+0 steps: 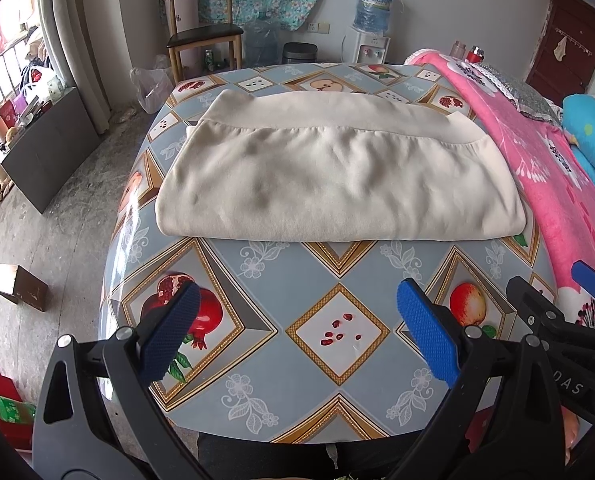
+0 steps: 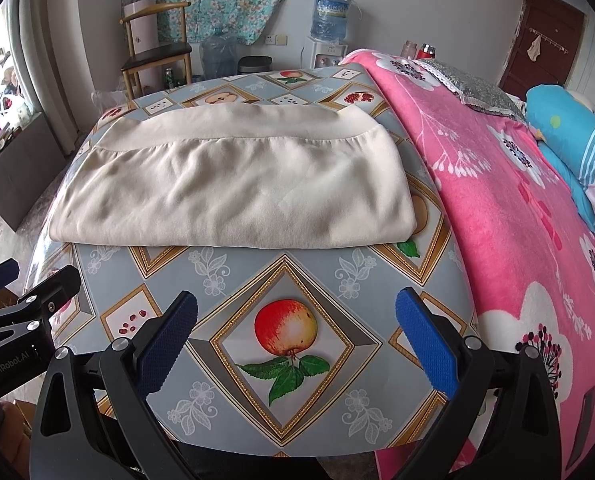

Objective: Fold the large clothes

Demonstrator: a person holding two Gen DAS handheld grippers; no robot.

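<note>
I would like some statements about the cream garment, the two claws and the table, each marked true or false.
1. The cream garment lies folded on the table. True.
2. The left claw grips the garment. False: it is open, apart from the cloth.
3. The right claw is open. True.
4. The pink blanket lies left of the garment. False: it lies to its right.
5. The tablecloth is plain white. False: it shows fruit pictures.
</note>
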